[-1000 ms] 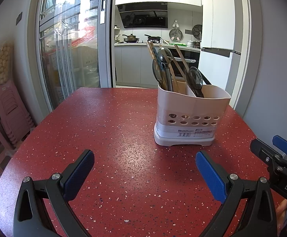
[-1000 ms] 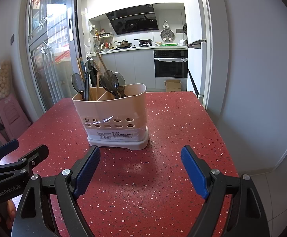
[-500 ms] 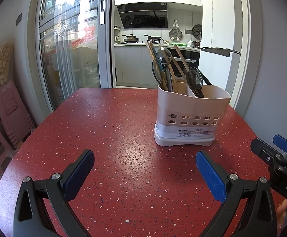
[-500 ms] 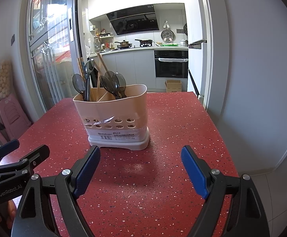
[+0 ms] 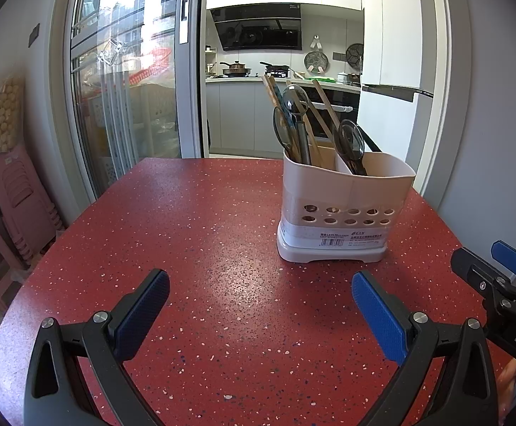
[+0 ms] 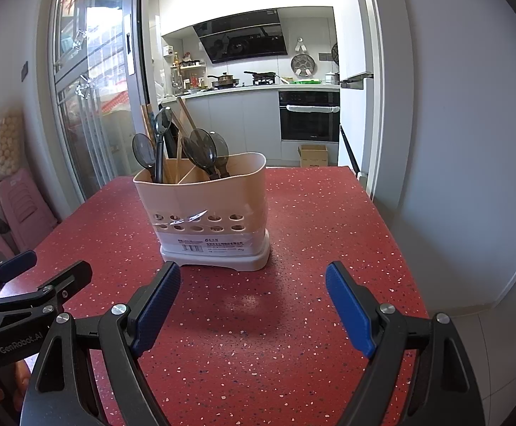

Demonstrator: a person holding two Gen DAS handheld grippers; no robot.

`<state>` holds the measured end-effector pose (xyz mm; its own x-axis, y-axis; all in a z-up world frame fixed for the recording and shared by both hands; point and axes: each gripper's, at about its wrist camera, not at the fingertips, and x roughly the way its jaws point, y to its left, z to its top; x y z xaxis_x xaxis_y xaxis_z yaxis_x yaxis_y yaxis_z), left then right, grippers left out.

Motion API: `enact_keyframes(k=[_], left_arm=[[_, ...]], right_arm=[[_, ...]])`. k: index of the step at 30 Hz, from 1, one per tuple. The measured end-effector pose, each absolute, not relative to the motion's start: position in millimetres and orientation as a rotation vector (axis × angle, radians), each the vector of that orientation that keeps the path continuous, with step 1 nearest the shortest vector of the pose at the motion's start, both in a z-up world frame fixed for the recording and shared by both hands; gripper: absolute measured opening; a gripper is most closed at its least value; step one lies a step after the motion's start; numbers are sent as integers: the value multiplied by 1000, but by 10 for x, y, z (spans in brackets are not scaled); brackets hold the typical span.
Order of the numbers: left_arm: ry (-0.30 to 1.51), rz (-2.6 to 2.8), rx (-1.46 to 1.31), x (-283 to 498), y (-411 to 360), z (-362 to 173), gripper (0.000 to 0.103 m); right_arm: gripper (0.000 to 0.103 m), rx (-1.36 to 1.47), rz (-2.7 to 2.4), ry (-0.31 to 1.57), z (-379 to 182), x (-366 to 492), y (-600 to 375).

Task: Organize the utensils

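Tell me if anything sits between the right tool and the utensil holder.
Nothing visible does. Only bare red tabletop lies between the open right tool and the utensil holder; the left tool sits off to the side.

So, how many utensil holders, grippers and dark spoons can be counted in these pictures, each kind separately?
utensil holder: 1
Grippers: 2, the left gripper and the right gripper
dark spoons: 4 distinct; the overlap may hide more
Total: 7

Red speckled table [image 5: 194, 234], beige utensil caddy [image 5: 343, 213] standing upright on it
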<state>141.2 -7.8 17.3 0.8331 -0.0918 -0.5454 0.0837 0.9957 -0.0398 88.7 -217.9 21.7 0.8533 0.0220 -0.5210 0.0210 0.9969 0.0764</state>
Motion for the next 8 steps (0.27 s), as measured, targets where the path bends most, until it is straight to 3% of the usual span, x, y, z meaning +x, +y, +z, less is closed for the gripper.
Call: enact_keyframes(k=[8], left_arm=[[574, -100, -29, 1406, -68, 181, 103]], right_arm=[[86, 82, -2, 550, 224, 889, -2172]])
